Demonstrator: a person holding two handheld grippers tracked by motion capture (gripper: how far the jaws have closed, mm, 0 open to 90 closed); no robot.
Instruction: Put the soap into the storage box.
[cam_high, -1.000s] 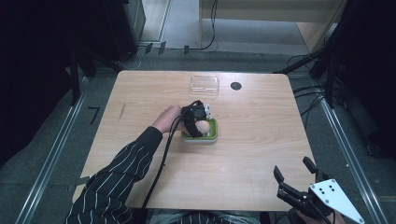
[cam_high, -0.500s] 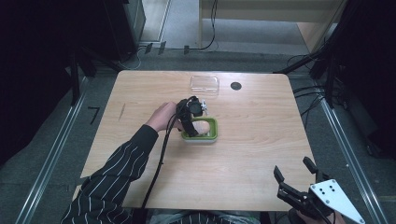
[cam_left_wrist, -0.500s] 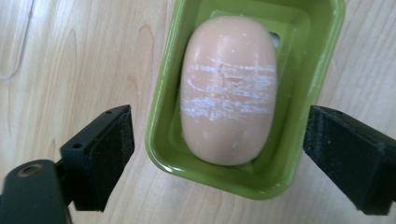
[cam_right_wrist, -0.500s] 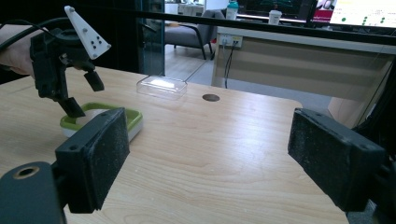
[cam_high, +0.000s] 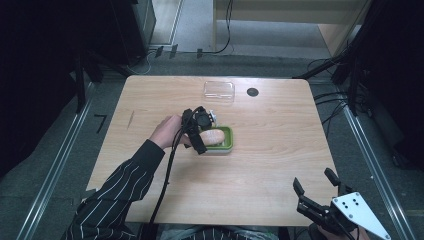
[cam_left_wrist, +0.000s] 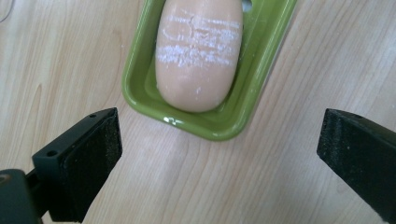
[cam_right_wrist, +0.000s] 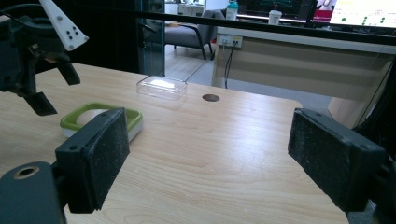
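Bench (cam_high: 280, 150): pale wood, dark room around.
Soap (cam_left_wrist: 198, 51): in green dish (cam_left_wrist: 252, 93), mid-bench.
Left tool (cam_high: 200, 131): released, jaws spread just over the soap.
Right tool (cam_high: 320, 200): released, near-right corner.

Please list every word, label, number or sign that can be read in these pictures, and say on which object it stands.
No text can be read in these pictures.
Soap bar: only white scuffed streaks, no letters.
Green dish: plain, no label.
Clear lid: no marking visible.
Screens far behind the table: coloured content, too small and blurred to read.
Grey plate on the right tongs: only small holes, no writing.
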